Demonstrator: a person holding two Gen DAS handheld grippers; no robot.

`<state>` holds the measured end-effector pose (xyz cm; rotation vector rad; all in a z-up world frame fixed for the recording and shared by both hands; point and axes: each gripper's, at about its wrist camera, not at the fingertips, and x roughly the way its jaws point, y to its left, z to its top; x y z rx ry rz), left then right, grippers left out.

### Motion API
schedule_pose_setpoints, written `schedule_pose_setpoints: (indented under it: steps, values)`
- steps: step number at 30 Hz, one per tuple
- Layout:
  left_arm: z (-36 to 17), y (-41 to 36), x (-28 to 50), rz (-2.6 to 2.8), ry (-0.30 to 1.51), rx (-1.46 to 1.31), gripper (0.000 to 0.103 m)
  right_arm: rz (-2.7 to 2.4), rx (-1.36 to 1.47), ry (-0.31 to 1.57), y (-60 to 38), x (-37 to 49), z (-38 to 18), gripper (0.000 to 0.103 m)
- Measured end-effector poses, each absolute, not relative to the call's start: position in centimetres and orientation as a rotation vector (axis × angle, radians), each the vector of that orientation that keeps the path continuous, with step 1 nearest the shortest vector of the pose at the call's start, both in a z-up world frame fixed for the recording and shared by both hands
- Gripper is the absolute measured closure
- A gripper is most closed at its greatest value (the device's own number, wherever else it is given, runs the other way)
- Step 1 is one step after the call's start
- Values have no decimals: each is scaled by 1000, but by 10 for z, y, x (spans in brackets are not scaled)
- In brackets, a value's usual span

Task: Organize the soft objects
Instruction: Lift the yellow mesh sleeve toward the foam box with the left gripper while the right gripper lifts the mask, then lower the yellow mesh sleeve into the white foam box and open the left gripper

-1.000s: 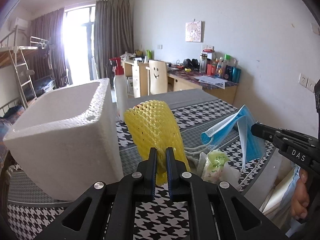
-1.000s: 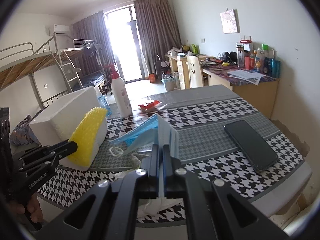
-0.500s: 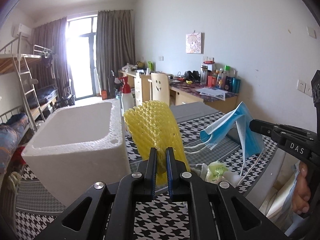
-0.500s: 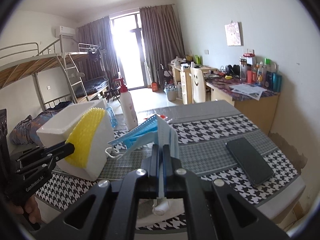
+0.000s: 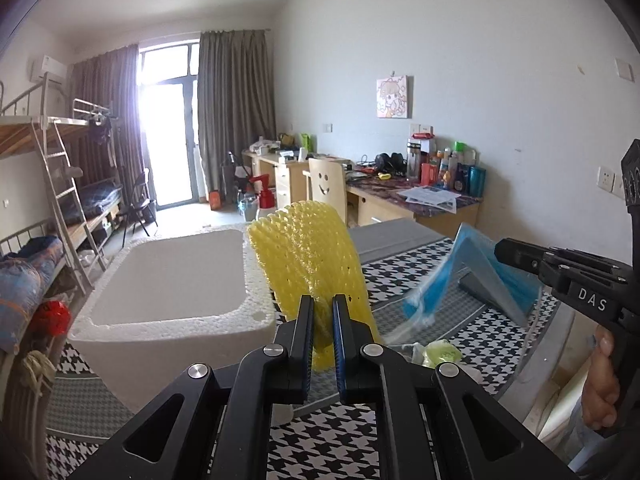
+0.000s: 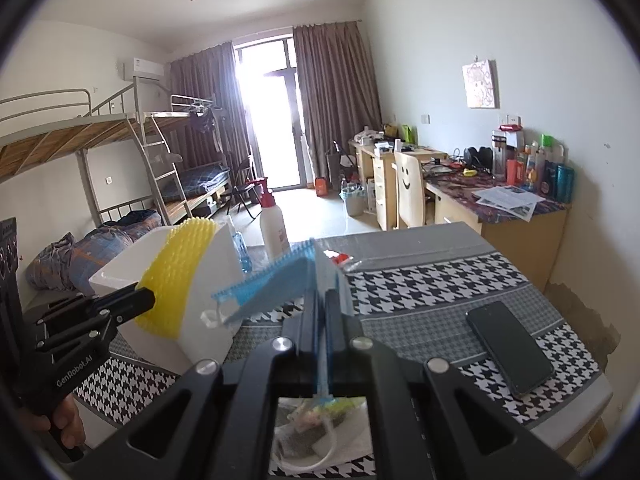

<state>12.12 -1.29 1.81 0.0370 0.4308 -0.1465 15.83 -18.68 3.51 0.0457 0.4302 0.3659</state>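
My left gripper [image 5: 322, 312] is shut on a yellow foam net sleeve [image 5: 308, 256] and holds it up beside the right rim of a white styrofoam box [image 5: 168, 280]. My right gripper [image 6: 322, 304] is shut on a blue face mask [image 6: 276, 280], held in the air over the table. In the left wrist view the right gripper [image 5: 502, 248] and mask [image 5: 480, 272] show at the right. In the right wrist view the left gripper [image 6: 146, 300] with the sleeve [image 6: 176, 276] shows at the left, in front of the box [image 6: 208, 292].
The table has a black-and-white houndstooth cloth [image 6: 432, 280]. A black phone [image 6: 508, 348] lies at its right. A white spray bottle with a red top [image 6: 272, 224] stands behind the box. A small pile of soft packets [image 5: 440, 354] lies below the grippers.
Both grippers have risen with their loads. The box's open top now shows in the left wrist view, and the mask swings blurred.
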Motion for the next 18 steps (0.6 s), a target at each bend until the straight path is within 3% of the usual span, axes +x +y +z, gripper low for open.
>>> schedule_pose_setpoints:
  steps: [18]
  values:
    - [32,5,129,-97,411,24,94,388,22,420,-172,165,39,98]
